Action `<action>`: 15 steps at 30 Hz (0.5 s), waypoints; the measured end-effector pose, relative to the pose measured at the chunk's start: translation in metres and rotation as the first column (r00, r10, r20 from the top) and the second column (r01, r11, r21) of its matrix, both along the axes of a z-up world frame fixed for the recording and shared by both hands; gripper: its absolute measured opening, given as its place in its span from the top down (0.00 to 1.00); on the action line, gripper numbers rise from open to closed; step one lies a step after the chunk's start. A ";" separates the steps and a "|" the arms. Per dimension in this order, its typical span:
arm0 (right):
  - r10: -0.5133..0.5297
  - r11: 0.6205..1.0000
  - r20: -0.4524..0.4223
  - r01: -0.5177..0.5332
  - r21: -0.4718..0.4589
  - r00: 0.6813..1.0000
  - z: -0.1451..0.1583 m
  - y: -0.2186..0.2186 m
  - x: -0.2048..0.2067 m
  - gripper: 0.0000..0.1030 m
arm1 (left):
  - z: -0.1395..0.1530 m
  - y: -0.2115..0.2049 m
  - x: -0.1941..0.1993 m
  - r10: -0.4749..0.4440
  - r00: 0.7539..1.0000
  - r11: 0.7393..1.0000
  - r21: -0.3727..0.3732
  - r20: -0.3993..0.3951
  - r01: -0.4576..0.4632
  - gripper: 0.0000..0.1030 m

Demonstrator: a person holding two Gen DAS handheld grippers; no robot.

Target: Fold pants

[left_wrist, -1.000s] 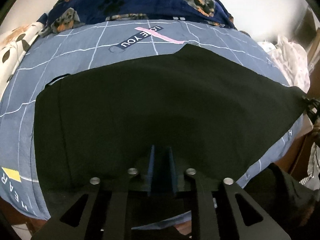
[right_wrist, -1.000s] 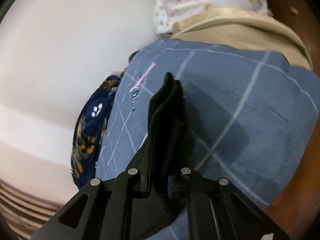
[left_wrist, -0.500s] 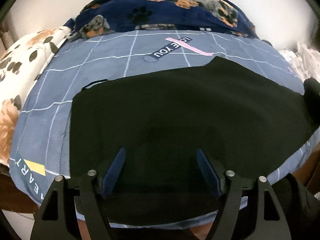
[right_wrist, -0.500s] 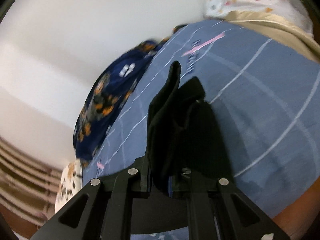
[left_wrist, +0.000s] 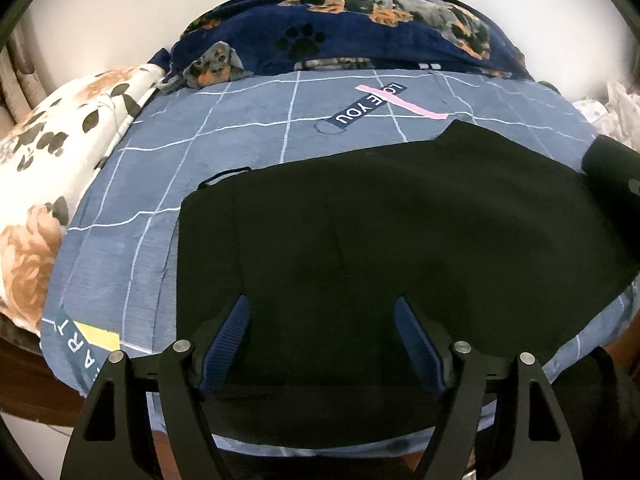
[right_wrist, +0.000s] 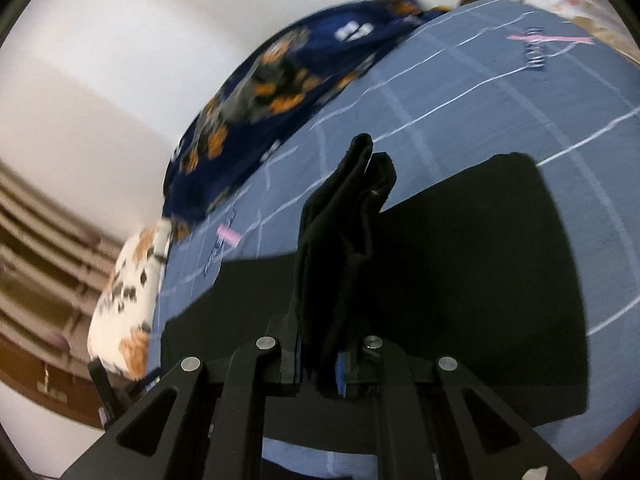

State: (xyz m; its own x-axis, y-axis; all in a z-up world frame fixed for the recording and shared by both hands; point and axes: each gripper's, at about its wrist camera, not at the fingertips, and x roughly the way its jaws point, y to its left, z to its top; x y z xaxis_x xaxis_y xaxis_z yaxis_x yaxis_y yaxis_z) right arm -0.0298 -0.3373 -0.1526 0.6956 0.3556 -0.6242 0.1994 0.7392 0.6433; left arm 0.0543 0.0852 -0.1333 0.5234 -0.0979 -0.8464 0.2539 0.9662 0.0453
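The black pants lie flat across the blue checked bedsheet. My left gripper is open and empty, just above their near edge, with the blue pads spread wide. My right gripper is shut on a bunched end of the pants and holds it up above the flat part. That lifted end shows at the right edge of the left wrist view.
A navy dog-print blanket lies along the far side of the bed. A white floral quilt is at the left. A pale spotted cloth sits at the far right. A white wall stands behind.
My left gripper has opened, let go of the pants and drawn back. My right gripper has lifted its end of the pants and swung it leftward over the flat part.
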 end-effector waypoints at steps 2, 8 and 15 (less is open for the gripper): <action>0.036 0.999 -0.009 -0.036 -0.014 0.999 -0.002 0.018 0.004 0.90 | 0.000 0.001 0.000 0.003 1.000 1.000 0.007 0.005 -0.003 0.25; 0.094 0.994 -0.025 -0.095 -0.045 0.995 -0.006 0.049 0.013 0.89 | 0.001 0.005 0.001 0.018 1.000 1.000 0.015 0.008 -0.018 0.22; 0.115 0.991 -0.037 -0.117 -0.064 0.993 -0.009 0.062 0.013 0.89 | -0.002 0.006 0.004 0.038 0.999 0.999 0.026 -0.007 -0.037 0.22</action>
State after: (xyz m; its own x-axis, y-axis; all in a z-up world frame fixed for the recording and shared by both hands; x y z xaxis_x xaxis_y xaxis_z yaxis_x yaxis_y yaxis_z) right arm -0.0167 -0.2754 -0.1621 0.6302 0.3903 -0.6712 0.1302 0.7991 0.5869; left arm 0.0582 0.0916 -0.1356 0.5199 -0.0561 -0.8524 0.2179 0.9736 0.0688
